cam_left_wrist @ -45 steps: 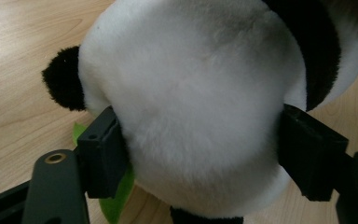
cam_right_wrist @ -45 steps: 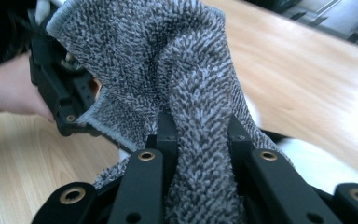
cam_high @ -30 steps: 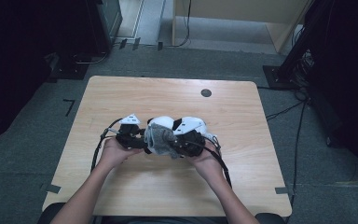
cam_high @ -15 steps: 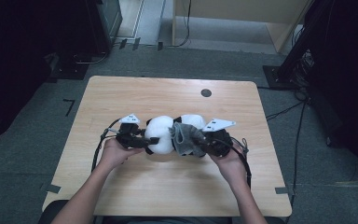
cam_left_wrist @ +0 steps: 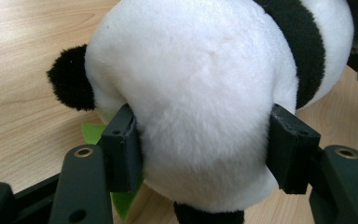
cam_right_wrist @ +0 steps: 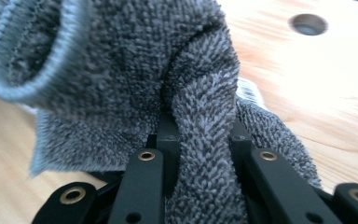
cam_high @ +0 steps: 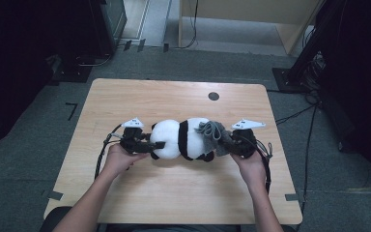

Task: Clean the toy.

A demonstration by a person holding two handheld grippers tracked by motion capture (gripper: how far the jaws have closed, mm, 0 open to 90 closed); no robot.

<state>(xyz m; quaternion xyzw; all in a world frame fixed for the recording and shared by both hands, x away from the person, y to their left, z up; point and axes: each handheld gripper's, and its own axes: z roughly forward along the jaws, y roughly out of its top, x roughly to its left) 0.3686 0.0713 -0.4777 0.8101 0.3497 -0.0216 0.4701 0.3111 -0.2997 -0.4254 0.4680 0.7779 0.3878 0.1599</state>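
A plush panda, white with a black band, lies on its side in the middle of the wooden table. My left gripper is shut on its white rear end, one jaw pressing into each side. A black ear or paw sticks out at the left, and a green tag lies under the plush. My right gripper is shut on a bunched grey terry cloth, pinched between its jaws. The cloth rests against the panda's right end.
A round cable hole sits in the table near the far edge, also seen as the hole. Cables trail from both grippers toward the near edge. Dark equipment and cabinet bases stand on the grey floor beyond the table.
My right gripper has moved to the right with the grey cloth, off the panda's middle to its right end. The panda now shows stretched out between both grippers. The left gripper held still.
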